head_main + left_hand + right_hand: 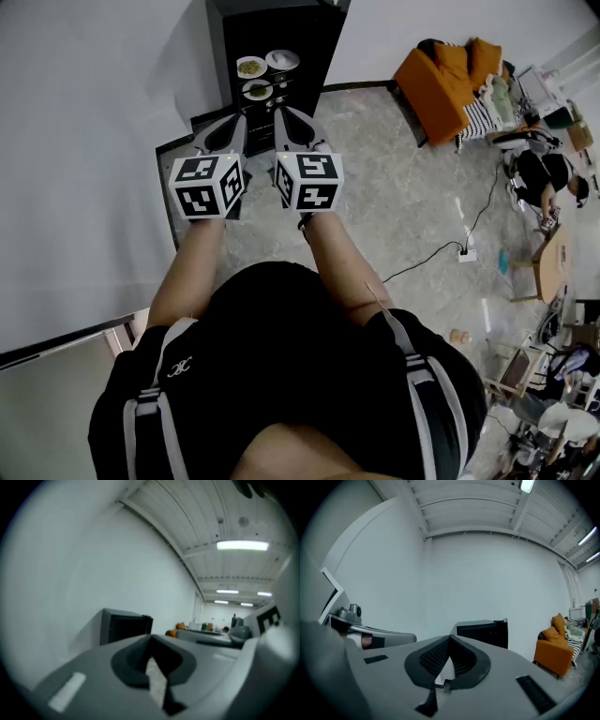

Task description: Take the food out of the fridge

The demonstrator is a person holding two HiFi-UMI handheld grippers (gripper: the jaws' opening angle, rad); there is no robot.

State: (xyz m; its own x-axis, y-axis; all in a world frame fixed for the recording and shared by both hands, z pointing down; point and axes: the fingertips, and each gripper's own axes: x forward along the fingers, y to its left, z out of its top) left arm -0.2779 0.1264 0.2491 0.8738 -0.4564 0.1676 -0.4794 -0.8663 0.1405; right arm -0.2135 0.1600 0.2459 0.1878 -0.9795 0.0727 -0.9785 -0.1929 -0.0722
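A black fridge [281,37] stands against the white wall ahead of me. Three plates of food [251,67] show at its front, two with greenish food and one white. Both grippers are held side by side at chest height, short of the fridge and pointing at it. My left gripper [234,122] is shut with nothing in it, and so is my right gripper [283,116]. In the left gripper view the shut jaws of the left gripper [151,639] aim toward the fridge [124,626]. The right gripper [450,639] faces the same fridge [485,632].
An orange sofa [445,75] stands to the right of the fridge. A person [544,178] sits farther right by a round wooden table [555,262]. A power strip with a black cable [466,253] lies on the stone floor. A white wall [84,141] runs along the left.
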